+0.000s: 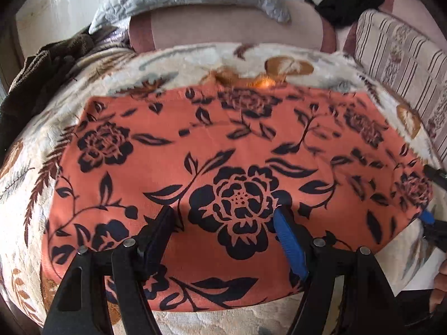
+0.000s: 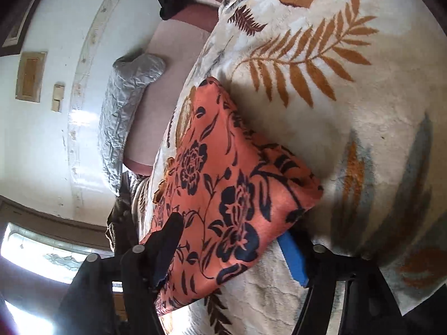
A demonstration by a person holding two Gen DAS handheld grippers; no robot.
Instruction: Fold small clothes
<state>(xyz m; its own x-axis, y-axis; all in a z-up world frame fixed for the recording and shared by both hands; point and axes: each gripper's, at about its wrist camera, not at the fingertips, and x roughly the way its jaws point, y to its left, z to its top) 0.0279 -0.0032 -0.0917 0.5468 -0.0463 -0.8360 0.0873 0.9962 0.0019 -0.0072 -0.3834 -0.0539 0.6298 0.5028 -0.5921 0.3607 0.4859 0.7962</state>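
Spread across the bed is a cream fleece blanket (image 1: 195,61) printed with brown fern leaves, and on it lies the orange cloth with black roses (image 1: 223,145), its long axis running from 9 to 3 o'clock in the left wrist view. From there, the left gripper (image 1: 226,223) hangs over the cloth's near edge with its 2 fingers spread wide and nothing between them; the cloth stretches away toward 12 o'clock. At 3 o'clock the right gripper (image 1: 431,195) shows at the cloth's right-hand end. In the right wrist view, the right gripper (image 2: 232,240) straddles that end, 1 finger above the cloth (image 2: 223,184) and 1 below, jaws apart but seemingly closing on the fabric; I cannot tell whether it pinches yet. The cloth runs off toward 11 o'clock. The right gripper looks nearer a hold, so a fold would likely carry this end leftward.
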